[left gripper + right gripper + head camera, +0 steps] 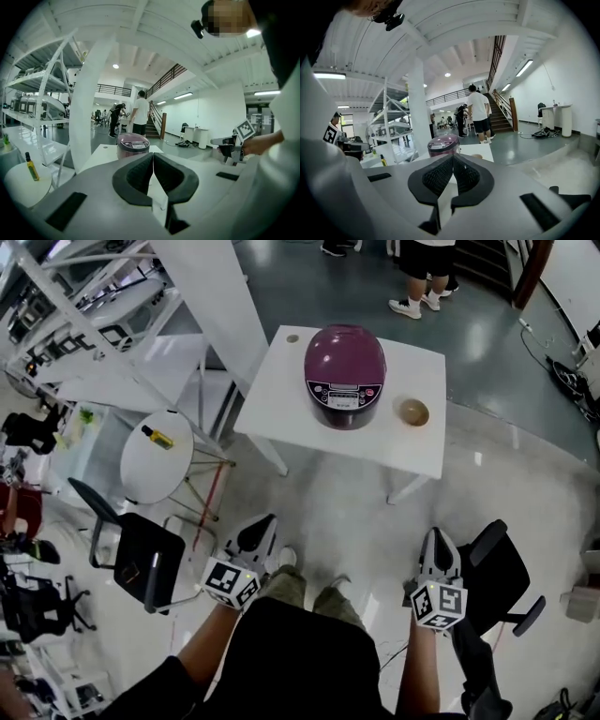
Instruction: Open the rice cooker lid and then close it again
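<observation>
Both grippers are clenched with nothing between the jaws. I hold my left gripper [260, 529] and my right gripper [438, 542] low in front of me, well apart from the white table [277, 404]. The purple rice cooker [345, 376] stands on that table, lid down, control panel facing me. A small brown bowl [413, 412] sits near its right side, not touching.

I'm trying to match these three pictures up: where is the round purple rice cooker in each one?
Head view: the round purple rice cooker sits upper centre, lid shut, on the white square table.
Left gripper view: cooker mid-frame, slightly left.
Right gripper view: cooker mid-frame, slightly left.
Shared landmark: the white table under it.
</observation>
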Demonstrator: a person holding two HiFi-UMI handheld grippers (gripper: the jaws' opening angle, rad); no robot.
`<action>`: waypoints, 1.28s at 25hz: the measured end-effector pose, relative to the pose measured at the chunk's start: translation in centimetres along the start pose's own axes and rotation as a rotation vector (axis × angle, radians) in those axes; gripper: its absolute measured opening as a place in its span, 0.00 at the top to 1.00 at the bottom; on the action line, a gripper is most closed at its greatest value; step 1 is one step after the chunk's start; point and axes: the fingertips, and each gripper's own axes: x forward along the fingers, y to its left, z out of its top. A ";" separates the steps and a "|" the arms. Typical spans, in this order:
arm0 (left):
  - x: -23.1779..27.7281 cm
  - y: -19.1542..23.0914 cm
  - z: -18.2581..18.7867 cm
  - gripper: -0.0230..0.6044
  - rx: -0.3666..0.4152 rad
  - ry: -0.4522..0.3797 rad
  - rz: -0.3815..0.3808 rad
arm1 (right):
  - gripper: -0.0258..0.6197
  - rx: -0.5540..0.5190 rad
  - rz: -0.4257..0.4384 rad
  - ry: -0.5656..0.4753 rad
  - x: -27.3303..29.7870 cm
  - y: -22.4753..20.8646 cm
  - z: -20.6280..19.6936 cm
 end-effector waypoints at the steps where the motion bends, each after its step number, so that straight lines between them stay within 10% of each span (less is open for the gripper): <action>1: -0.6 0.6 0.2 0.96 0.009 -0.008 0.013 | 0.96 -0.005 -0.018 0.005 -0.2 -0.2 -0.1; 16: -6.5 7.5 3.2 0.95 0.035 -0.085 0.101 | 0.96 -0.143 -0.005 -0.023 0.2 9.2 3.7; 32: -2.9 1.5 3.0 0.96 0.107 -0.153 0.048 | 0.96 -0.216 0.029 -0.061 -2.6 7.3 3.5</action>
